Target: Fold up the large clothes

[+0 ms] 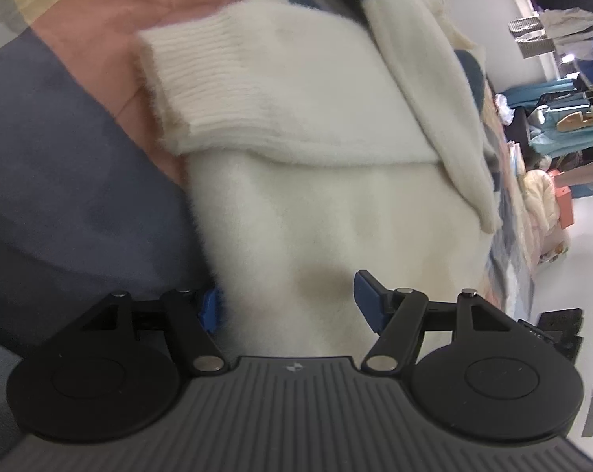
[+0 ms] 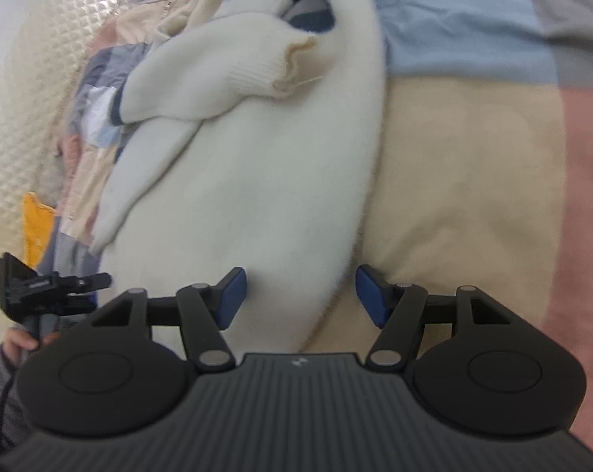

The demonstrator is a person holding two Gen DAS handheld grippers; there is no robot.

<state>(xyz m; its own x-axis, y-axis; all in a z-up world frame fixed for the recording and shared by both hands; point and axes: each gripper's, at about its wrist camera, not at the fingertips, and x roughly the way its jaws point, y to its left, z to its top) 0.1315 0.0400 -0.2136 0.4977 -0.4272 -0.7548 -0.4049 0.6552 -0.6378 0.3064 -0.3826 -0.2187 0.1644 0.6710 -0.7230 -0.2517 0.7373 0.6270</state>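
Note:
A fluffy cream sweater (image 1: 316,204) with blue-grey patches lies on a patchwork bedspread (image 1: 60,181). One ribbed cuff (image 1: 202,90) of a sleeve is folded across its body. My left gripper (image 1: 286,306) is open, its blue pads either side of the sweater's near edge, the left pad partly hidden by the knit. In the right wrist view the sweater (image 2: 241,196) lies lengthwise with a sleeve and ribbed cuff (image 2: 265,70) folded over it. My right gripper (image 2: 298,295) is open with the sweater's near corner between its pads.
The bedspread (image 2: 473,181) has cream, pink, light blue and grey patches. A room with clothes racks and bags (image 1: 560,118) lies to the right in the left wrist view. The other gripper and a hand (image 2: 41,291) show at the lower left of the right wrist view.

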